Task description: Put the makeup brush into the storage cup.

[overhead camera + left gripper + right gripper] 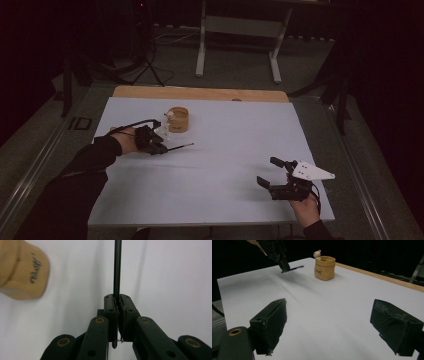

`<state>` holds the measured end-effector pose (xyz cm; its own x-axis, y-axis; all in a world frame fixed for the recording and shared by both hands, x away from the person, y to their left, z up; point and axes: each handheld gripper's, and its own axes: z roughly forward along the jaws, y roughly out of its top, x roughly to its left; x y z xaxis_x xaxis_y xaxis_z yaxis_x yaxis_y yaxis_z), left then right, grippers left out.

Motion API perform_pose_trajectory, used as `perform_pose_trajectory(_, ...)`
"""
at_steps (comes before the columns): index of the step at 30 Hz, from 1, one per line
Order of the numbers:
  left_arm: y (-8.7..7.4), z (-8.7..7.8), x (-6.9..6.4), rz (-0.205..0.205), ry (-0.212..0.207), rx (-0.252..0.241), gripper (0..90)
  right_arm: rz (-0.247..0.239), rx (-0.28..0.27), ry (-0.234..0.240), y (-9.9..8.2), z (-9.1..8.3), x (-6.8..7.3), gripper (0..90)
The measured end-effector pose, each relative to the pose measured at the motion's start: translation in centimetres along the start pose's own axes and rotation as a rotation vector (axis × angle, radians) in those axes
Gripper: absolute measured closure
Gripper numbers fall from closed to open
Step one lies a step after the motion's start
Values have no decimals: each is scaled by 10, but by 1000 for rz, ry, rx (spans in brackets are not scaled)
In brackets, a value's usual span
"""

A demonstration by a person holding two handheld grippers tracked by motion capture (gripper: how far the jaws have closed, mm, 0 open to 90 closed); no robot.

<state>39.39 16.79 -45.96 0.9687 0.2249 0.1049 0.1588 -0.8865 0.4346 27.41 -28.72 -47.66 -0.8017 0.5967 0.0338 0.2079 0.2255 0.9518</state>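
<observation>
A thin black rod [181, 146] sticks out to the right from my left gripper [161, 148], which is shut on it at the left of the white sheet. In the left gripper view the two jaws meet around the rod [117, 267] at the gripper's tip [118, 302]. Just beyond stands a tan pouch [178, 120] [23, 270] with a small pale figure [318, 254] poking out of its top. My right gripper [269, 172] [329, 322] is open near the front right, with nothing between its jaws. From there the left gripper [283, 266] and the pouch [325, 268] show farther off.
A white sheet [225, 150] covers the table, with a wooden strip [200, 93] bare along the far edge. Behind the table stand the legs of another table [201, 45] and a dark stand [147, 60] on the grey floor.
</observation>
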Motion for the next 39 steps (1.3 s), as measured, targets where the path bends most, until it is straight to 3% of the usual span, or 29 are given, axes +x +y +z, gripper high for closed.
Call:
perform_pose_trajectory(2,0,0,-2,-8,12,-17,861,0,0,0,0,0,0,138)
perform_pose_trajectory(7,2,-3,-7,-69,25,-119,860,4,-1,3,0,0,0,138)
perform_pose_trajectory(8,2,-3,-7,-69,25,-119,861,4,-1,3,0,0,0,138)
perform_pose_trajectory(9,3,-3,-8,-109,31,-155,861,4,-2,3,0,0,0,137)
perform_pose_trajectory(13,5,-2,-12,-148,24,-192,861,3,-4,7,0,0,0,137)
perform_pose_trajectory(15,5,-2,-12,-148,24,-192,861,4,-4,7,0,0,0,137)
perform_pose_trajectory(16,7,-1,-16,-171,40,-224,861,7,-6,5,0,-1,-1,138)
perform_pose_trajectory(19,8,0,-19,-206,58,-255,861,6,-6,5,0,-1,0,138)
perform_pose_trajectory(23,7,-2,-21,-304,66,-358,861,4,-2,6,0,0,1,137)
perform_pose_trajectory(27,6,-1,-26,-306,91,-398,861,5,1,11,0,1,1,137)
perform_pose_trajectory(33,4,-3,-31,-359,125,-480,861,2,1,12,0,1,1,138)
perform_pose_trajectory(39,3,-1,-37,-389,128,-527,861,0,3,12,0,1,1,138)
